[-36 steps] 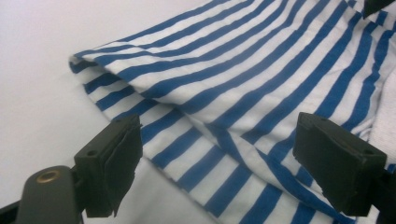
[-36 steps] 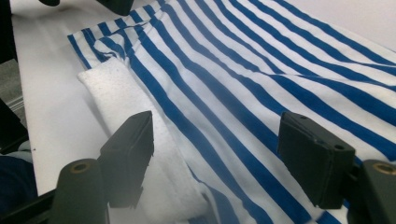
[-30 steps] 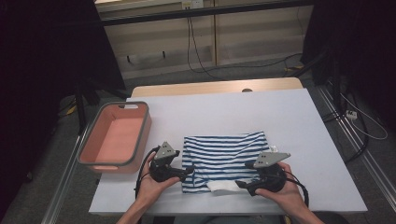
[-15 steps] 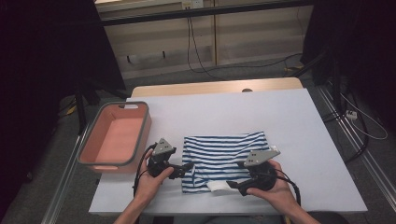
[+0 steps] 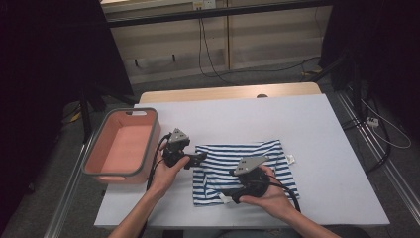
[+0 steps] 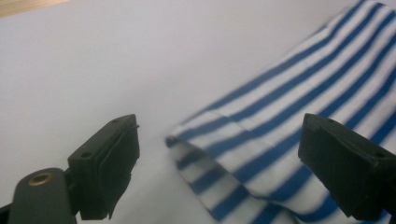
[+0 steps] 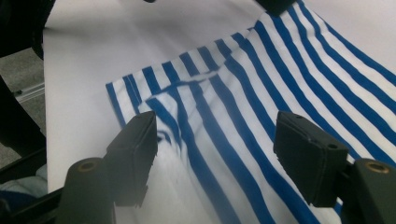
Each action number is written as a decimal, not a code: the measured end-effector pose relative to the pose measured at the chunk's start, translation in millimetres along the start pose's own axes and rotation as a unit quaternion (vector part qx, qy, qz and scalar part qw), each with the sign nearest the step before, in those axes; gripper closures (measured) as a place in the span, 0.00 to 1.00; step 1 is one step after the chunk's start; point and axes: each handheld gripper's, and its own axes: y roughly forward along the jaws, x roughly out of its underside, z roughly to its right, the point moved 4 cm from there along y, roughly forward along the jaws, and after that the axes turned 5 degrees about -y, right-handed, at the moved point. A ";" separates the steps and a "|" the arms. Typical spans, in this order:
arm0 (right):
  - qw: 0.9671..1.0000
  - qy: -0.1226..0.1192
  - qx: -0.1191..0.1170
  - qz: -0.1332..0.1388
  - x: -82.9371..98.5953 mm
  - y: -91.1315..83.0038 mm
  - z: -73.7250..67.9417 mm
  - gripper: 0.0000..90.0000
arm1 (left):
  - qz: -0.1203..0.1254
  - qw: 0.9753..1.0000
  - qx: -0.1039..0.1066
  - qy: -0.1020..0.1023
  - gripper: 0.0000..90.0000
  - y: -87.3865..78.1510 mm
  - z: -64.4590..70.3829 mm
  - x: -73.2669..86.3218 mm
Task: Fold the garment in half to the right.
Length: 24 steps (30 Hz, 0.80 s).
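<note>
A blue-and-white striped cloth [image 5: 237, 166] lies folded flat near the front of the white table [image 5: 297, 124]. My left gripper [image 5: 198, 158] sits at the cloth's left edge, open, its jaws straddling the cloth's corner [image 6: 187, 137]. My right gripper [image 5: 229, 194] hovers over the cloth's front left part, open, with the striped fabric [image 7: 224, 121] between and below its jaws. A small white tag [image 5: 289, 158] sticks out at the cloth's right edge.
A pink bin with a grey rim [image 5: 124, 144] stands at the table's left edge, close to my left hand. Bare white tabletop stretches behind and right of the cloth. Cables run across the floor beyond the table.
My right gripper has moved left across the cloth, from its right front corner to its front left part. The left gripper has stayed at the cloth's left edge.
</note>
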 end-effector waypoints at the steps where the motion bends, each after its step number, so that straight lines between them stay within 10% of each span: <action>1: 1.000 -0.002 -0.002 0.000 -2.0 3.6 -0.6 0.34 | -0.005 1.000 -0.002 -0.001 0.14 3.0 -2.2 -1.2; 10: 1.000 -0.005 -0.013 -0.005 -7.2 18.7 -2.4 0.34 | -0.027 0.999 0.006 -0.037 0.33 22.5 -23.9 -0.7; 15: 1.000 -0.006 -0.018 -0.006 -5.7 22.3 -5.6 0.34 | -0.047 0.998 0.028 -0.017 0.59 20.2 -18.7 0.6; 24: 0.999 -0.009 -0.017 -0.028 1.5 26.8 -6.3 0.33 | -0.059 0.998 0.021 -0.006 0.66 25.4 -15.6 8.2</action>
